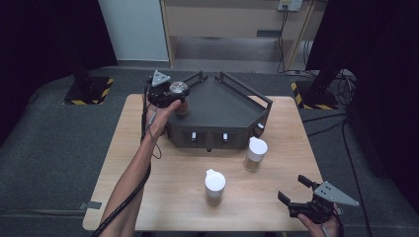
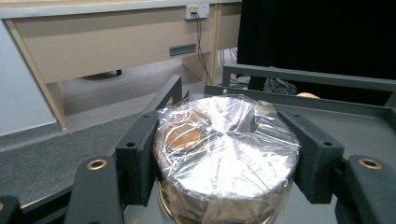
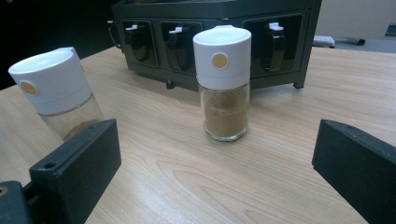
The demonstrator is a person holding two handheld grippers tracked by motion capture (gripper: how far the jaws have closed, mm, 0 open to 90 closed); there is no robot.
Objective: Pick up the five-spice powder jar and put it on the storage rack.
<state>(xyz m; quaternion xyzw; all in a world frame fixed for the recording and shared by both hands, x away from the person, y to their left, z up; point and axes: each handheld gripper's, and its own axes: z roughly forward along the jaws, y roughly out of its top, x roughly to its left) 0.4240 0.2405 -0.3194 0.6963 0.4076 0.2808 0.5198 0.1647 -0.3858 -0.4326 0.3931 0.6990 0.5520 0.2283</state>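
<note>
My left gripper (image 1: 177, 97) is shut on a jar (image 2: 224, 158) whose top is covered in clear plastic wrap, both pads pressed on its sides. It holds the jar (image 1: 180, 98) over the left part of the dark rack's (image 1: 232, 106) top shelf. Whether the jar's base touches the shelf is hidden. My right gripper (image 1: 292, 189) stands open at the table's near right corner, nothing between its fingers. Two white-capped spice jars stand on the wooden table: one (image 1: 256, 154) (image 3: 223, 81) near the rack's front, one (image 1: 215, 186) (image 3: 58, 95) closer to the front edge.
The rack (image 3: 219, 42) has several hooked handles along its front and a raised rail (image 2: 308, 77) around the shelf. Beyond the table (image 1: 168, 182) lie grey floor, a beige cabinet (image 1: 232, 19) and cables at the right.
</note>
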